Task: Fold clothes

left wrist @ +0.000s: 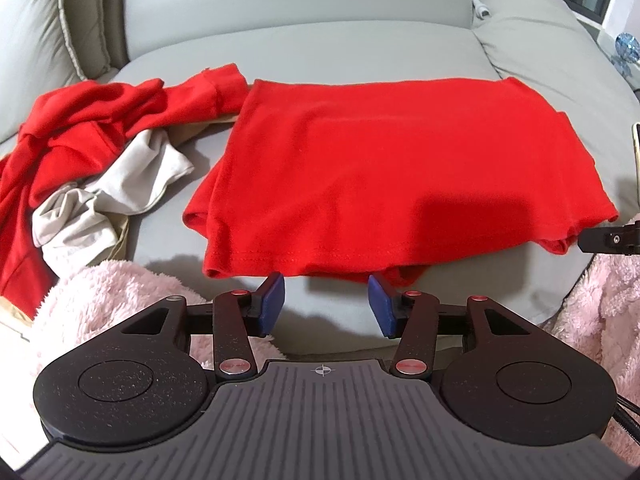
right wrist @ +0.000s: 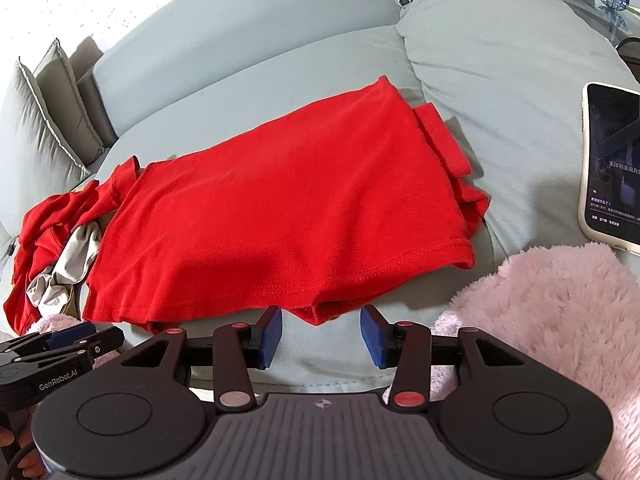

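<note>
A red garment [left wrist: 380,168] [right wrist: 280,208] lies folded into a flat rectangle on the grey sofa seat [left wrist: 280,52]. My left gripper [left wrist: 325,284] hangs open just in front of its near hem, with nothing between the blue pads [left wrist: 272,304]. My right gripper [right wrist: 321,314] is also open and empty, its tips at the near right corner of the hem. The left gripper [right wrist: 68,340] shows in the right wrist view at the lower left. Further left lies a crumpled red garment [left wrist: 80,120] [right wrist: 40,220] over a pale grey one [left wrist: 120,192] [right wrist: 76,256].
A phone [right wrist: 612,168] with a lit screen lies on the sofa to the right of the folded garment. Pink fluffy sleeves [left wrist: 100,300] [right wrist: 560,320] frame both grippers. A piped cushion [left wrist: 40,20] leans at the far left, and the sofa back rises behind.
</note>
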`<state>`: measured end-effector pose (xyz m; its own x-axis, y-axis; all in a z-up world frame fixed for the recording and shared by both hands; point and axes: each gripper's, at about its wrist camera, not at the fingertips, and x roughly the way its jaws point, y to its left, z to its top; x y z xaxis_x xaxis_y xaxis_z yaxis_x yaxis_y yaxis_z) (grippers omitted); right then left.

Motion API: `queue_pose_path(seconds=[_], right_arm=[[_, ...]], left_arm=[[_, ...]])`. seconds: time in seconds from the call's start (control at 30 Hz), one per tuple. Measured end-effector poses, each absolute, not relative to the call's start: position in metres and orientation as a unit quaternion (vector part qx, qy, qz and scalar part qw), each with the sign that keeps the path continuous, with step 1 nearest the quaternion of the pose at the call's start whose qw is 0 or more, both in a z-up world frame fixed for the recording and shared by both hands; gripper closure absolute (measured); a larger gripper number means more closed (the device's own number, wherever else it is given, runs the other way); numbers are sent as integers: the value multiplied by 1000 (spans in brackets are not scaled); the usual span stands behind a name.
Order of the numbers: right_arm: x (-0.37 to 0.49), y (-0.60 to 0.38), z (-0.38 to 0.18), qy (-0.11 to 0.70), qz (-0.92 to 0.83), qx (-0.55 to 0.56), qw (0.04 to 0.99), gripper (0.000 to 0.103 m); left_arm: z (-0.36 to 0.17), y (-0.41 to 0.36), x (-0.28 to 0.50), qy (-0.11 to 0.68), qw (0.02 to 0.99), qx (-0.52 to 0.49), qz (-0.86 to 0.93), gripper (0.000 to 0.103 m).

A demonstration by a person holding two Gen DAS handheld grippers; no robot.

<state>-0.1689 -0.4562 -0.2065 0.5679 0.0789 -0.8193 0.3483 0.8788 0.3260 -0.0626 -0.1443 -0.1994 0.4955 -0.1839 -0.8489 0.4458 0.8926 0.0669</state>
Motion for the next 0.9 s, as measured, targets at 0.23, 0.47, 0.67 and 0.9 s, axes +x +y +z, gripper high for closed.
queue_pose_path(seconds=[0.23, 0.47, 0.67, 0.9], right_arm=[[-168, -452, -206, 459, -81, 224, 856, 59], [-168, -453, -207, 461, -81, 222, 855, 60], [-167, -451, -207, 462, -82, 218, 856, 59], [-167, -450, -207, 463, -83, 217, 855, 59]], left_arm=[[-199, -144, -62, 470, 852, 136, -184, 50], [-201, -146, -61, 473, 851, 138, -184, 50], [-200, -145, -62, 473, 851, 135, -184, 50], [-200, -144, -61, 474, 851, 133, -184, 50]])
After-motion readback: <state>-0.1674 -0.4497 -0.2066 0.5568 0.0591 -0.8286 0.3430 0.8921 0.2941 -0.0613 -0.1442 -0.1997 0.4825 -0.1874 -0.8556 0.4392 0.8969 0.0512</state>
